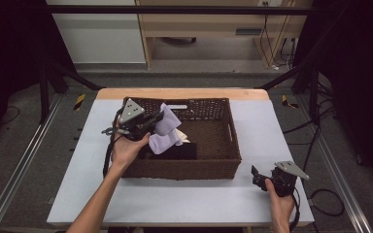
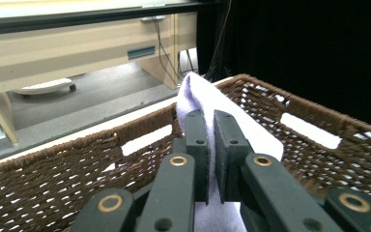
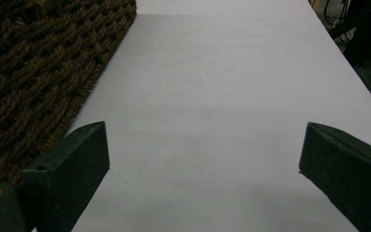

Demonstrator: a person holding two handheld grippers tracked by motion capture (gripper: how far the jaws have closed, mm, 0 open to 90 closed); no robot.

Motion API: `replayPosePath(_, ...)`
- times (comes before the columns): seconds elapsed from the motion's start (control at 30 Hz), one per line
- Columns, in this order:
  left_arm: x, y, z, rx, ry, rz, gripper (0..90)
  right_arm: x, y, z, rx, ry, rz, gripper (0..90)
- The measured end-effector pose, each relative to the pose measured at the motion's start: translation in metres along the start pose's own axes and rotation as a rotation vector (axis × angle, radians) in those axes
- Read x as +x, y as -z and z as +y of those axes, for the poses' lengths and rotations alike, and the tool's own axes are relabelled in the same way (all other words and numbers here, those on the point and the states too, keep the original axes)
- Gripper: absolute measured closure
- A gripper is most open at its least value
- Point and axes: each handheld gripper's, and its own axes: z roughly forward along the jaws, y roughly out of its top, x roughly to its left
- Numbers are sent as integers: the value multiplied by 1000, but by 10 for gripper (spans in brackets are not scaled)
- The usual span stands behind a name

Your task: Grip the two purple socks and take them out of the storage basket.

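Soft, slightly blurry frames; lit tabletop, dark surroundings.

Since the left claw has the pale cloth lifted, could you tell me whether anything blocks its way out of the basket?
Nothing visible does: the pale cloth hangs from the left claw above the basket rim.

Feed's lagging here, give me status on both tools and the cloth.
Left tool shut on lavender cloth, lifted over basket. Right tool open, idle above table. Nothing in the way.
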Motion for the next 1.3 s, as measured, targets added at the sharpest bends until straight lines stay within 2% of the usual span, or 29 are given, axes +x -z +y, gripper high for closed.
replayPosePath(0.13, -4, 12, 4, -33, 8, -26, 851, 0, 0, 0, -1, -1, -2, 43)
replayPosePath(0.3, -8, 20, 8, -54, 7, -37, 852, 0, 1, 0, 0, -8, -3, 43)
replayPosePath(0.7, -26, 56, 14, -102, -24, -88, 852, 0, 1, 0, -4, -6, -3, 43)
replayPosePath(1.0, -40, 88, 5, -115, -62, -131, 851, 0, 1, 0, -8, -4, -2, 42)
replayPosePath(1.3, -45, 106, -12, -113, -62, -149, 851, 0, 2, 0, -9, -5, -6, 42)
